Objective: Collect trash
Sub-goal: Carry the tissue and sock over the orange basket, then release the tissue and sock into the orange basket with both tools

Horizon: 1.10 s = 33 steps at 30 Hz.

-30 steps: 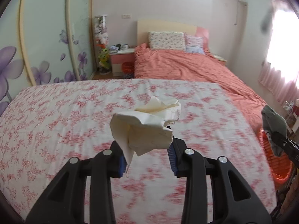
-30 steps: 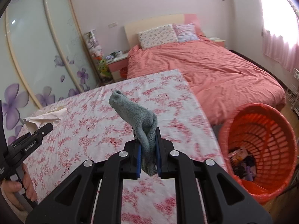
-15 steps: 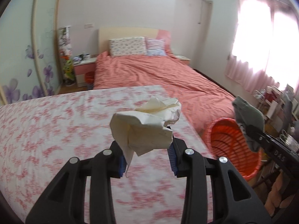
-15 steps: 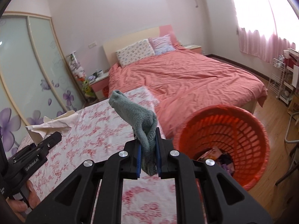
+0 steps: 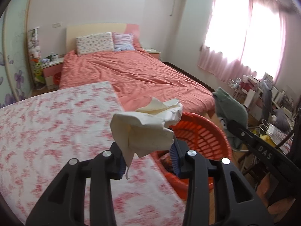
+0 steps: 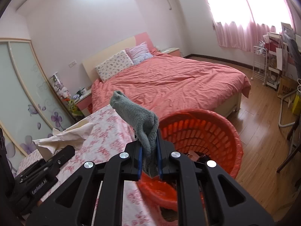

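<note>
Paper [image 5: 144,130] sits clamped in the left gripper [image 5: 148,157] at frame centre, whose jaws have just been opening slightly. Right gripper [image 6: 149,159] is clenched on a sock [image 6: 140,121]. Basket [image 6: 203,131] lies right of centre, just beyond both.

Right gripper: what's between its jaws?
A grey sock, pinched in the right gripper, over the red basket; shown in the right wrist view.

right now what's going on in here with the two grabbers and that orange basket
A person is collecting trash with two handheld grippers. The left gripper holds a crumpled paper; the right gripper is clamped on a grey sock. Both are at the orange basket beside the floral-covered table; nothing is dropped yet.
</note>
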Motion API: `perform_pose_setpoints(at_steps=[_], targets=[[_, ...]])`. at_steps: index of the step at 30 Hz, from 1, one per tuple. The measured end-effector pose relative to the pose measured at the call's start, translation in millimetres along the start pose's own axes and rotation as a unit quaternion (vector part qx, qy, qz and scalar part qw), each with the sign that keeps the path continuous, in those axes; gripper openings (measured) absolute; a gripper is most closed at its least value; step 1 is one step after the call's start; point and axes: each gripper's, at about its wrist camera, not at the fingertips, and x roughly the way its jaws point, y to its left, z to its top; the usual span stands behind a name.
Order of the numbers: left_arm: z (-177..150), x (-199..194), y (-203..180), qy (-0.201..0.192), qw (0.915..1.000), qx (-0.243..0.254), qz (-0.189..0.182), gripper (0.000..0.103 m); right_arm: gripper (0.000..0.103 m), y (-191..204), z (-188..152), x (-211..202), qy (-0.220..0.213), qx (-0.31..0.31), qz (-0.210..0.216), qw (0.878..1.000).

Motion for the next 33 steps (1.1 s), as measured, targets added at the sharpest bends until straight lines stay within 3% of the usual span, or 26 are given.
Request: perform_pose_setpoints(at_steps=[4, 6, 7, 9, 11, 17, 23, 27, 33], targets=[[-0.4, 23.7, -27.2, 0.008, 0.9997, 0.018, -0.015, 0.042, 0.013, -18.6, 7.1, 11.8, 0.001, 0.020, -0.010, 1.000], [-1.2, 37.6, -38.3, 0.013, 0.9993, 0.030, -0.016, 0.053, 0.016, -27.9, 10.1, 21.2, 0.009, 0.033, -0.012, 0.999], [-2.2, 45.4, -44.1, 0.017, 0.9991, 0.036, -0.013, 0.056, 0.019, -34.2, 11.0, 27.4, 0.017, 0.040, -0.012, 0.999], [-4.6, 63.3, -51.3, 0.033, 0.9983, 0.047, -0.010, 0.062, 0.039, -43.9, 10.5, 35.7, 0.025, 0.051, -0.018, 0.998], [-7.2, 74.8, -52.0, 0.048, 0.9976, 0.049, -0.010, 0.068, 0.049, -48.6, 7.7, 36.5, 0.027, 0.052, -0.022, 0.998], [-18.9, 74.8, -37.4, 0.054, 0.9975, 0.043, 0.010, 0.071, 0.065, -46.4, -1.5, 20.7, 0.017, 0.036, -0.037, 0.999], [-27.5, 26.9, -9.8, 0.018, 0.9978, 0.039, 0.051, 0.081, 0.083, -27.6, -7.2, -6.6, -0.011, -0.005, -0.050, 0.999], [-38.5, -14.7, 9.7, -0.010, 0.9962, 0.033, 0.079, 0.089, 0.098, -2.9, -19.6, -39.5, -0.054, -0.046, -0.080, 0.994], [-67.9, -83.3, 39.0, -0.060, 0.9889, 0.004, 0.136, 0.099, 0.101, 26.1, -41.4, -75.3, -0.105, -0.107, -0.141, 0.979]])
